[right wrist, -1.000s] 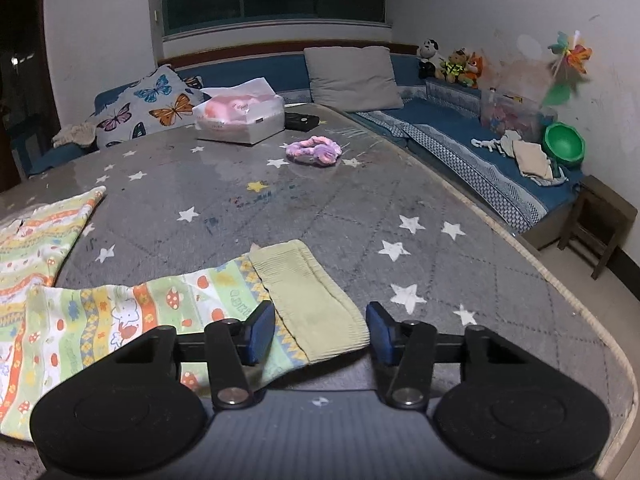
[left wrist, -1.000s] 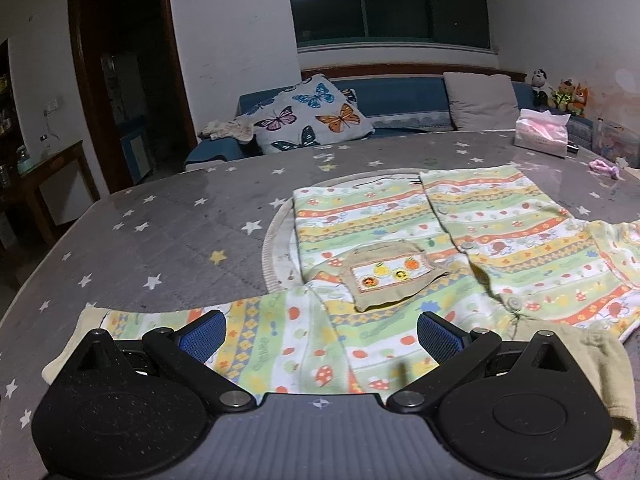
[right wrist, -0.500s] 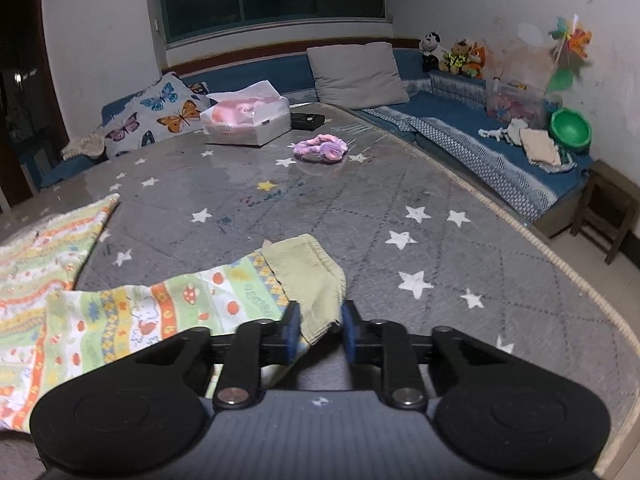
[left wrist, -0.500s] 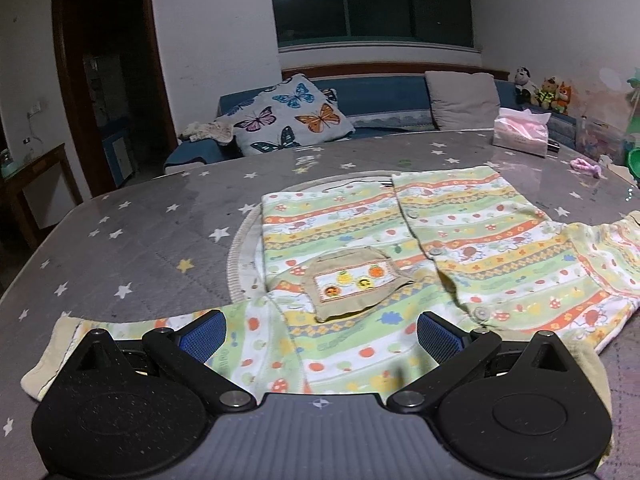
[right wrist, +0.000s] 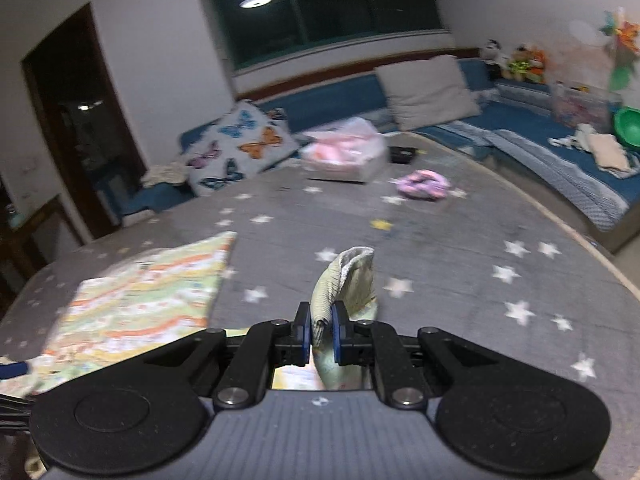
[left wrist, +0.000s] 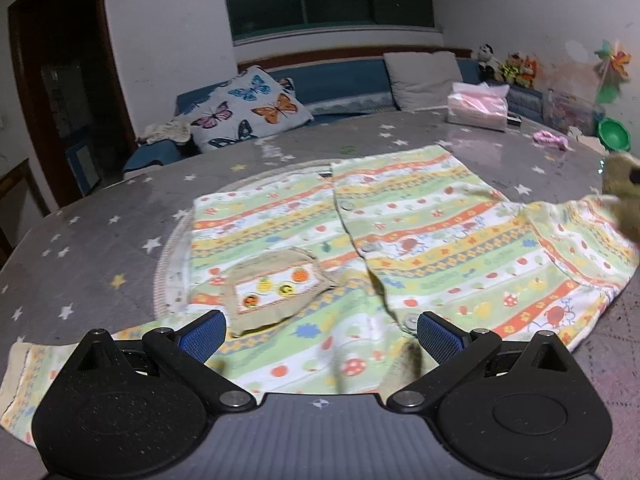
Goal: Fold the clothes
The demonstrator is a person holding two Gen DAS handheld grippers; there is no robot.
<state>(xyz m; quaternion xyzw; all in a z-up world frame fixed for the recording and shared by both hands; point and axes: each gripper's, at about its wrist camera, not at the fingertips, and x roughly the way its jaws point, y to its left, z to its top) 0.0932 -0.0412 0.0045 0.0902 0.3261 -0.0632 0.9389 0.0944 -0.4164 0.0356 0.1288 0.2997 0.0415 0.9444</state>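
Right gripper is seen clamped on the beige sleeve cuff of the striped baby garment; the cuff is lifted off the grey star-print table cover and sticks up toward 12 o'clock between the closed blue pads. Left gripper is seen with its fingers spread wide, nothing between them, held low over the garment's near hem. The garment is laid flat at centre of the left wrist view, chest patch at 10 o'clock from that gripper, other sleeve trailing to 8 o'clock. In the left view the raised cuff is seen blurred at 3 o'clock. A tissue pack and a purple item are seen at 12–1 o'clock on the table, butterfly pillow at 11 o'clock.
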